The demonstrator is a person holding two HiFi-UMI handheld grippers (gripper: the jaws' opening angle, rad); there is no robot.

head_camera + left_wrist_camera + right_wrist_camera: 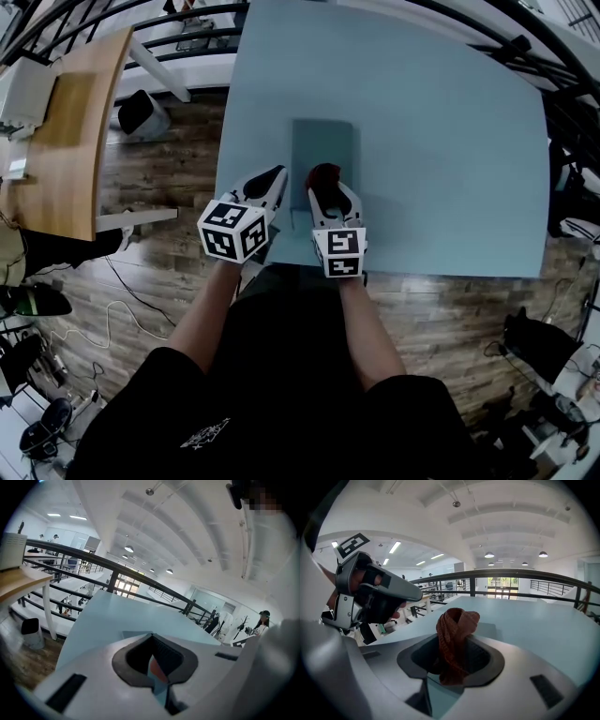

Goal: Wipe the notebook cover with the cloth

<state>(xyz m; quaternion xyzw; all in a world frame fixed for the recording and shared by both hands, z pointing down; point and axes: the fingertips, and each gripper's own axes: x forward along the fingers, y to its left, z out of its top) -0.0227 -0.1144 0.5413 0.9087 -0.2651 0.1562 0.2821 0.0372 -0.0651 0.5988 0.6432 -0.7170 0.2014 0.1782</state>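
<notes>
A grey-blue notebook (pixel 323 148) lies flat on the light blue table (pixel 450 159), just ahead of both grippers. My right gripper (pixel 323 187) is shut on a bunched reddish-brown cloth (pixel 322 175), which it holds over the notebook's near end. In the right gripper view the cloth (pixel 455 634) sticks up from between the jaws of my right gripper (pixel 452 665), with the notebook (pixel 490 630) behind it. My left gripper (pixel 270 183) is shut and holds nothing, just left of the notebook's near left corner. My left gripper (pixel 154 663) points across the table, with the notebook (pixel 133 634) just past it.
The table's near edge (pixel 441 274) runs just behind the grippers. A wooden desk (pixel 66 131) and a white bin (pixel 142 114) stand to the left on the wood floor. Black railing (pixel 187 14) passes behind the table. Cables and gear lie on the floor at both sides.
</notes>
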